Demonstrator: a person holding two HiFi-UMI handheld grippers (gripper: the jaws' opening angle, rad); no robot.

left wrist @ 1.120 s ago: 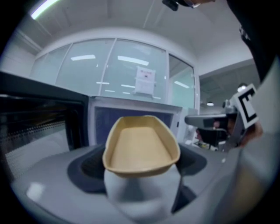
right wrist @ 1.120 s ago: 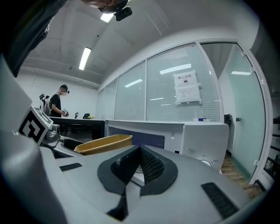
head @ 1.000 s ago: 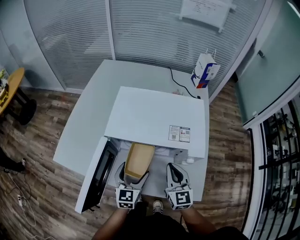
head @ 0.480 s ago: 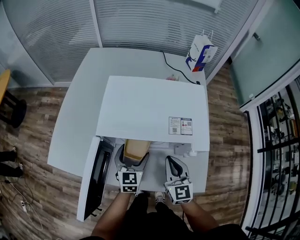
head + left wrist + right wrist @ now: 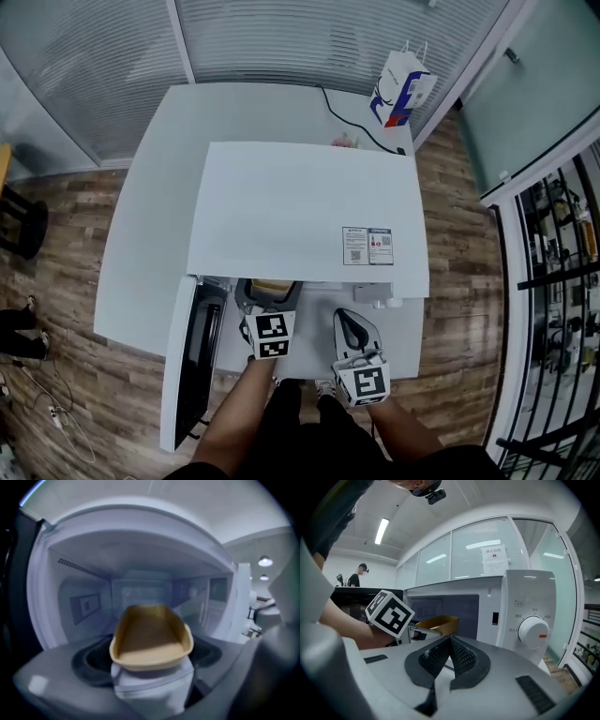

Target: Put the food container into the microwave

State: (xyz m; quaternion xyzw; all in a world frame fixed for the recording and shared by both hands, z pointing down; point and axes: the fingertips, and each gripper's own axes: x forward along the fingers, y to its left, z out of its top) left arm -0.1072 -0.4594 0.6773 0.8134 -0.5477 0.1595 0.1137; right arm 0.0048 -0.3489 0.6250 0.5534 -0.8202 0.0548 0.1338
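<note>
Our left gripper [image 5: 152, 679] clamps the near rim of the shallow tan plastic food container [image 5: 151, 634], partly inside the open white microwave [image 5: 309, 216]. We judge it light, stiff and smooth, best held by the rim. Our right gripper's [image 5: 447, 654] 2 jaws are closed, empty.

The left hand-held gripper [image 5: 269, 298] is stretched forward on an extended forearm [image 5: 239, 412], jaws clamped on the food container [image 5: 151, 637]. The right hand-held gripper [image 5: 354, 330] sits nearer the body, jaws together and empty.
</note>
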